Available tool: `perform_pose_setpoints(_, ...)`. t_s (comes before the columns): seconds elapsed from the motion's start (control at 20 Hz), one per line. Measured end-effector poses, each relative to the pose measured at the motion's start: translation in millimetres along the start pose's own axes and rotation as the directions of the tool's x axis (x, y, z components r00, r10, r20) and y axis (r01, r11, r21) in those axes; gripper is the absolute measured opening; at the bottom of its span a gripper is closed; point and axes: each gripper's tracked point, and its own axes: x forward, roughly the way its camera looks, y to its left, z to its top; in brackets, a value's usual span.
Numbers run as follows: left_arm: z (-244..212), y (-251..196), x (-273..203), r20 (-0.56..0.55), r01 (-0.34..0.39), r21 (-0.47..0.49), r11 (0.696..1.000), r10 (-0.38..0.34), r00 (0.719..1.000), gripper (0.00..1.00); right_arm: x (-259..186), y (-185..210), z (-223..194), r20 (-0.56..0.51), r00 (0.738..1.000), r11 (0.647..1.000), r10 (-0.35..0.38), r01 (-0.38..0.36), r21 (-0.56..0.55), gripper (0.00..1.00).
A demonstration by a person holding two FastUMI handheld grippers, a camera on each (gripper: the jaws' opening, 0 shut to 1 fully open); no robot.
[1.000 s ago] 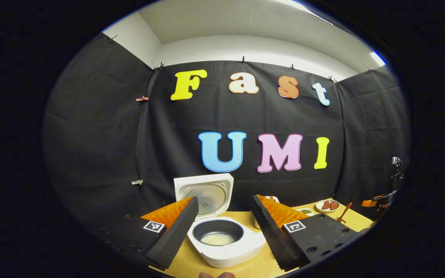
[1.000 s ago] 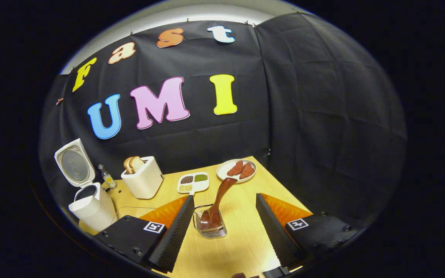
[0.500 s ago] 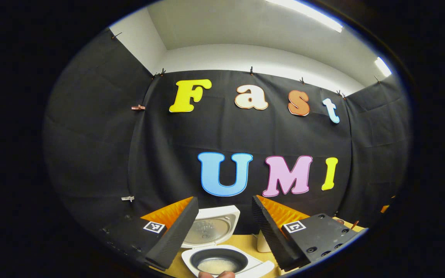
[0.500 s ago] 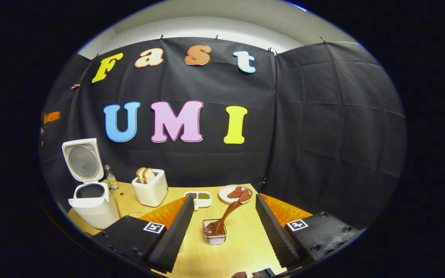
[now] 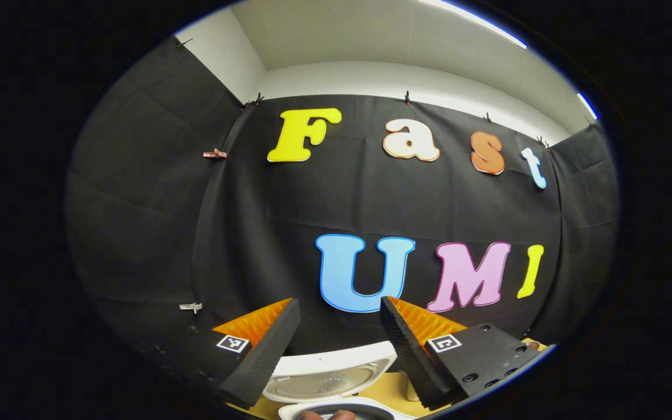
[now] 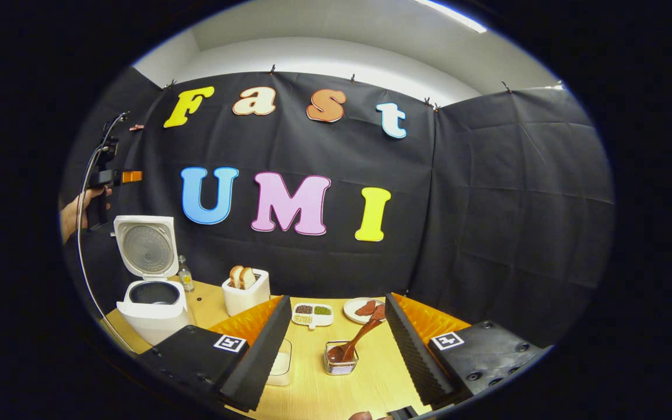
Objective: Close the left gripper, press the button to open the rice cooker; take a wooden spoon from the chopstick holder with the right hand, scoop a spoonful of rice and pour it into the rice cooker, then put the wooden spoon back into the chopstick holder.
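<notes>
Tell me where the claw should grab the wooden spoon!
Probably the bare handle, above the rim. The wooden spoon stands bowl-down in the chopstick holder, its handle leaning up and away toward the plate. The right claw is open and could come from above, fingers either side of the handle, clear of the holder's wires.

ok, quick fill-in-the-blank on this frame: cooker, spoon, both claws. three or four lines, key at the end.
1. The rice cooker stands with its lid ____.
2. The wooden spoon rests in the ____, its handle leaning toward the plate.
3. The right claw is ____, with nothing between its fingers.
4. The toaster holds slices of ____.

Missing words: open; chopstick holder; open; bread
</notes>
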Motion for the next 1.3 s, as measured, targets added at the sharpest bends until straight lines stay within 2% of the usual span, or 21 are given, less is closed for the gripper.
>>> perform_pose_setpoints(0.3, -51.9, 21.1, 63.9, -0.059, -0.058, 0.037, 0.998, 0.060, 0.996, 0.95, -12.1, 8.0, 1.7, 0.011, 1.000, 0.999, 0.008, -0.007, -0.040, 0.98)
perform_pose_setpoints(0.55, -108.8, 24.5, 92.8, -0.204, -0.079, 0.082, 0.993, 0.095, 0.974, 0.95, -11.4, 6.0, -4.3, -0.019, 1.000, 0.998, -0.002, 0.001, -0.058, 0.98)
perform_pose_setpoints(0.65, -128.3, 26.8, 86.6, -0.297, -0.106, 0.111, 0.988, 0.135, 0.945, 0.95, -10.0, 5.7, -4.4, -0.020, 1.000, 0.998, 0.002, -0.003, -0.058, 0.98)
perform_pose_setpoints(0.7, -121.5, 24.8, 83.6, -0.272, -0.109, 0.107, 0.988, 0.135, 0.953, 0.96, -8.8, 5.1, -4.9, -0.023, 1.000, 0.998, 0.006, -0.007, -0.058, 0.98)
perform_pose_setpoints(0.75, -127.6, 23.1, 77.7, -0.300, -0.118, 0.115, 0.986, 0.148, 0.942, 0.97, -8.3, 4.8, -6.1, -0.025, 1.000, 0.998, 0.010, -0.012, -0.055, 0.98)
perform_pose_setpoints(0.95, -130.9, 7.7, 46.8, -0.307, -0.145, 0.078, 0.986, 0.162, 0.938, 0.98, -4.3, 6.9, -11.8, -0.040, 0.998, 0.999, 0.045, -0.046, -0.027, 0.98)
perform_pose_setpoints(1.15, -145.3, -12.9, 3.6, -0.338, -0.130, 0.070, 0.989, 0.146, 0.930, 0.97, -2.7, 5.7, -16.3, -0.057, 0.994, 0.995, 0.091, -0.093, -0.021, 0.98)
perform_pose_setpoints(1.3, -165.7, -29.8, -29.8, -0.389, -0.112, 0.060, 0.992, 0.127, 0.912, 0.97, -4.9, 2.6, -20.0, -0.067, 0.990, 0.991, 0.125, -0.127, -0.032, 0.98)
